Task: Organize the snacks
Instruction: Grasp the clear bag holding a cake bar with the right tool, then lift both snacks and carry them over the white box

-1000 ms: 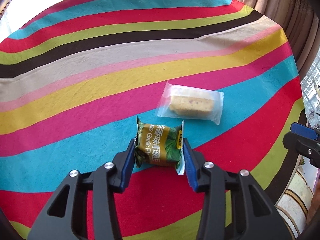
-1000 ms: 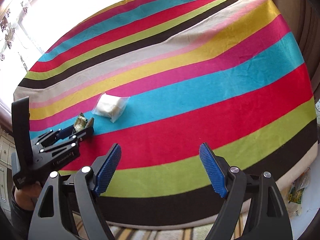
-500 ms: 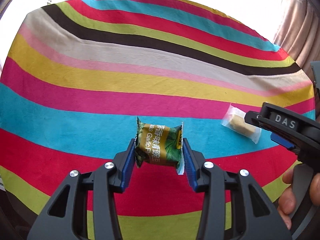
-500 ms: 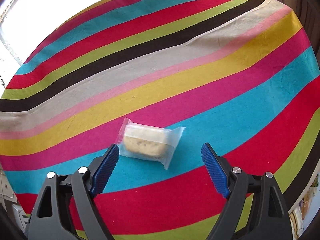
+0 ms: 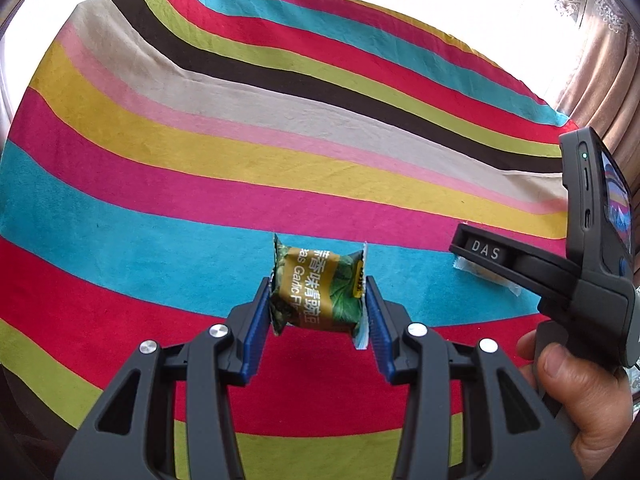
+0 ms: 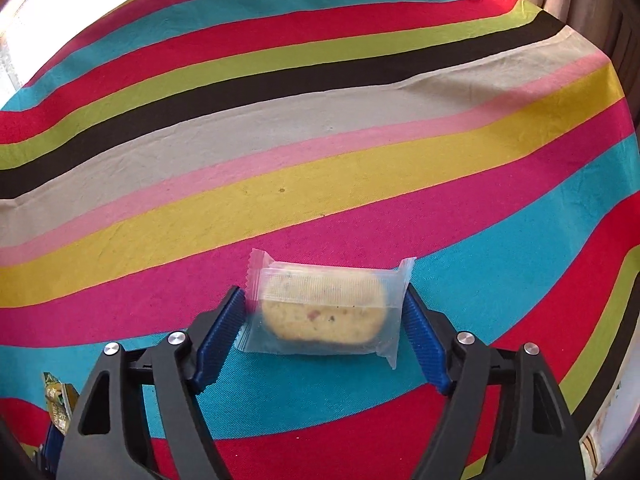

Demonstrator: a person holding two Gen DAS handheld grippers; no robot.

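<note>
Clear plastic wraps the pale biscuit [image 6: 322, 312] lying on the striped counter [image 6: 320, 120], its long axis running crosswise between the spread fingers of the right hand-held gripper [image 6: 322, 320], blue pads just beside each crimped end. The left hand-held gripper [image 5: 318, 316] pinches a green-and-gold garlic snack packet [image 5: 318, 290], held apart to the left.

A striped tablecloth [image 5: 280, 128] lies before beige curtains [image 5: 592, 52].
</note>
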